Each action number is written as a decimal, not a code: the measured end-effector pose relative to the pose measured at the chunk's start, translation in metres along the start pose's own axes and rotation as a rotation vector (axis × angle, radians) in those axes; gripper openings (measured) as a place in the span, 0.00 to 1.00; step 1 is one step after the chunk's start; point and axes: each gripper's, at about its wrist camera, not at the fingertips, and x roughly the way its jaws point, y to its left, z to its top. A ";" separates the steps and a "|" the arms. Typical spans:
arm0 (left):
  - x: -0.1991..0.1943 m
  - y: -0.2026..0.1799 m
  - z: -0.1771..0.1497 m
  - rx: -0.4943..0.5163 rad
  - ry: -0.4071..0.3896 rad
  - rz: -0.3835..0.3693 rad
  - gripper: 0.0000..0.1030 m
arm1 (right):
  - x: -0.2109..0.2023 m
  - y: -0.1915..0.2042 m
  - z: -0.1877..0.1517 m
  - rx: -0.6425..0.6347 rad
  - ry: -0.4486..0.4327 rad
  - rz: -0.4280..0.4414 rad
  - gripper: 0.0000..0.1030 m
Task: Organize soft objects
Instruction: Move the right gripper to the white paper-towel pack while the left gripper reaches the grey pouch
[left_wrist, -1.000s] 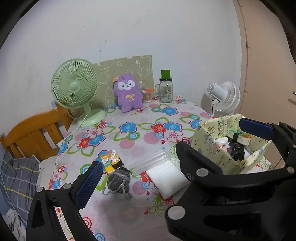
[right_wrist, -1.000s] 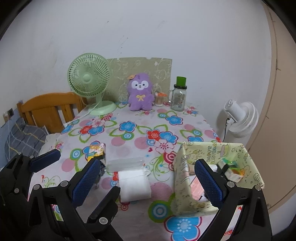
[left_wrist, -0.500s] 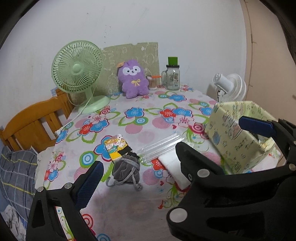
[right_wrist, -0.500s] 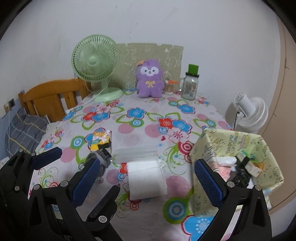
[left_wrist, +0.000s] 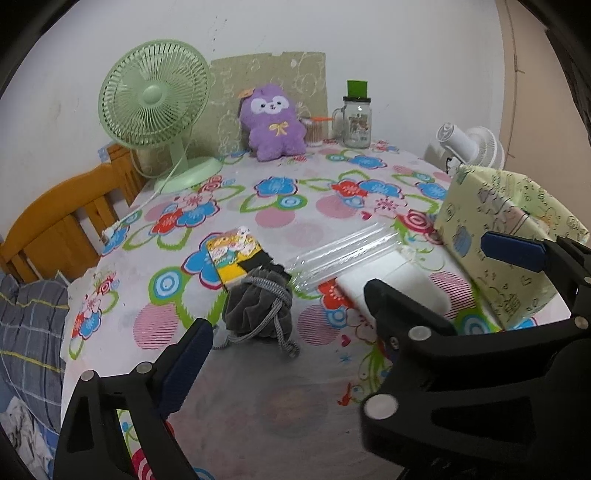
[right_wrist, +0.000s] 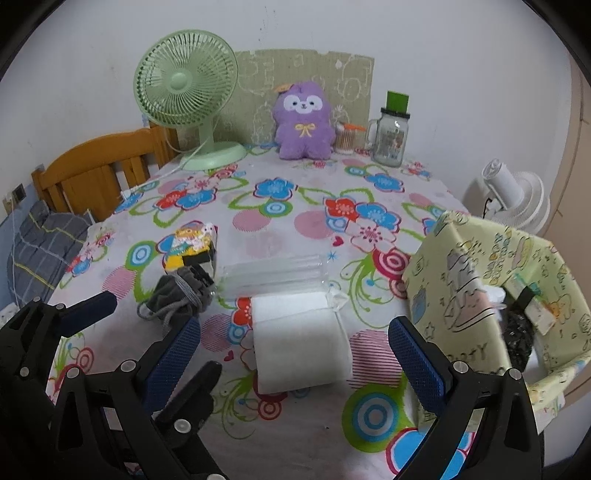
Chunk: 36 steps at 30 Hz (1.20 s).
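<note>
A grey drawstring pouch (left_wrist: 258, 308) (right_wrist: 177, 293) lies on the floral tablecloth, just ahead of my open, empty left gripper (left_wrist: 347, 295). Behind it lies a yellow card packet (left_wrist: 234, 254) (right_wrist: 190, 245). A folded white cloth (right_wrist: 301, 345) (left_wrist: 399, 284) lies between the fingers of my open, empty right gripper (right_wrist: 295, 354), close below it. A clear plastic bag (right_wrist: 271, 278) lies behind the cloth. A yellow-green patterned box (right_wrist: 491, 280) (left_wrist: 506, 229) stands at the right with soft items inside. A purple plush toy (right_wrist: 303, 120) (left_wrist: 275, 122) sits at the far edge.
A green desk fan (right_wrist: 188, 92) stands at the back left, its cord running over the table. A glass jar with a green lid (right_wrist: 391, 129) stands at the back right. A wooden chair (right_wrist: 96, 170) is at the left and a white fan (right_wrist: 513, 195) beyond the right edge.
Both grippers have come lower and nearer to the table. The pouch and white cloth now look larger and closer. Nothing has been taken hold of.
</note>
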 end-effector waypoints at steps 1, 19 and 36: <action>0.002 0.001 -0.001 -0.003 0.005 0.001 0.92 | 0.002 0.000 -0.001 0.001 0.005 0.005 1.00; 0.043 0.006 0.003 0.028 0.080 0.013 0.92 | 0.052 -0.006 0.006 0.022 0.119 0.015 0.94; 0.074 0.015 0.011 0.062 0.154 0.002 0.94 | 0.083 -0.008 0.010 0.034 0.238 0.037 0.66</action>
